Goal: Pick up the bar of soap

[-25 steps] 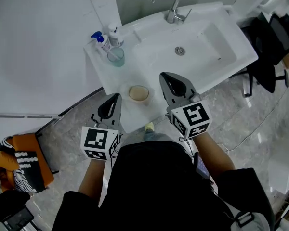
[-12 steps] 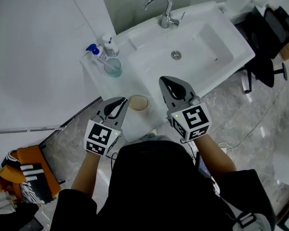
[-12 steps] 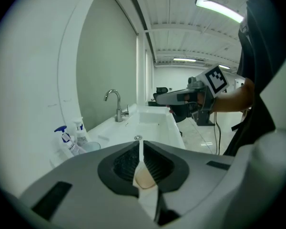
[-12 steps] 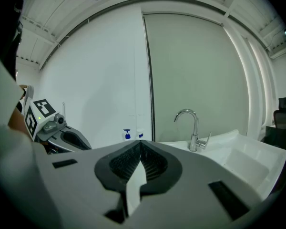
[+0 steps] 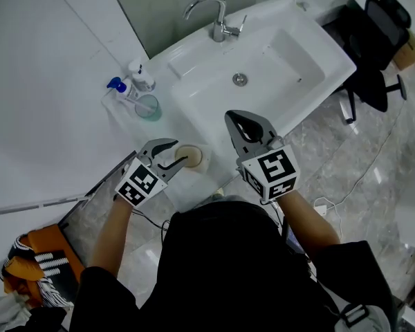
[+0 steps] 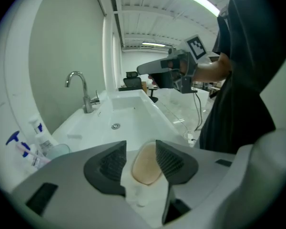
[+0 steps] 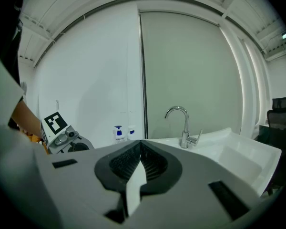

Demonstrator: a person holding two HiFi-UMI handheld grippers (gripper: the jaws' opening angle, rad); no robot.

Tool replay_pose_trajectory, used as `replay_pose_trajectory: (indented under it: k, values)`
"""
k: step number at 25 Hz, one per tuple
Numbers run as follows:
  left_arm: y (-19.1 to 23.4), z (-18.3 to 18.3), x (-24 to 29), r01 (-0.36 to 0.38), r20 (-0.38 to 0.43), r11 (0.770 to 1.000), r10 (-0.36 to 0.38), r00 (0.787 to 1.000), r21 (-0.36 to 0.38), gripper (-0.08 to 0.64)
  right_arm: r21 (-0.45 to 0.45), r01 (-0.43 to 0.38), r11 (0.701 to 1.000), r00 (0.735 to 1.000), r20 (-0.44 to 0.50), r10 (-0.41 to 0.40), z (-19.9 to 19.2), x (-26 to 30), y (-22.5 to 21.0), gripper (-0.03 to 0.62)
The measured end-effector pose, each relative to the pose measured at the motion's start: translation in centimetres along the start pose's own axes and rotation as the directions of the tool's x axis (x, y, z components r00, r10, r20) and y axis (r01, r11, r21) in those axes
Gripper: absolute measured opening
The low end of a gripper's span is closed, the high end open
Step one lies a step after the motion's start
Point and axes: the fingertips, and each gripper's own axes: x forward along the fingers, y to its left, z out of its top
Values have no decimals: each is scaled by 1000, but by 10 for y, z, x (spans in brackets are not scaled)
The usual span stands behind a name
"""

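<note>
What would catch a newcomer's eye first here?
The tan soap on the near corner of the white sink, seen in the gap between the opening jaws of the left gripper. Next, the right gripper, shut, by the sink's front edge.

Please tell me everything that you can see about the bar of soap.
The bar of soap is a tan, smooth, matte oval. It looks whole and lies flat on the white counter, near its front edge and to the left of the sink basin. The left gripper reaches over it with its jaws opening, one on each side of the bar. The pads do not seem to press on it.
</note>
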Motion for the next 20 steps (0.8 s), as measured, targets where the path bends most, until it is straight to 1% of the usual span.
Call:
replay_pose_trajectory:
  k: [1,3,5,7,10,13,16,20]
  values:
    - [-4,-3,3,38,-12,999,-38,999,32,189,1,2,1000,1000,-1,-2,-1,-1,-2,5]
    - [-10,-13,10,93,-55,992,-88,995,91,190,-2,6,1000,1000,-5,-6,-2,-3,-6,5]
    - [-13,-22,16,129,-98,985,-117,988,117,190,-1,12,1000,1000,-9,-12,-4,-4,-9,5]
    - [-17,-28,22,164,-125,978,-148,981,131,192,2,18,1000,1000,-9,-18,-5,-6,-12,5]
    - [-23,-33,28,219,-153,964,-197,968,150,224,7,23,1000,1000,-13,-23,-7,-8,-13,5]
    - [-25,-37,33,269,-170,950,-243,955,157,225,8,26,1000,1000,-15,-26,-9,-10,-14,5]
    - [-26,-38,34,305,-175,939,-278,945,157,225,12,29,999,999,-18,-29,-10,-12,-15,5]
    - [-26,-45,36,343,-200,926,-311,929,156,225,15,36,999,999,-20,-36,-12,-14,-17,5]
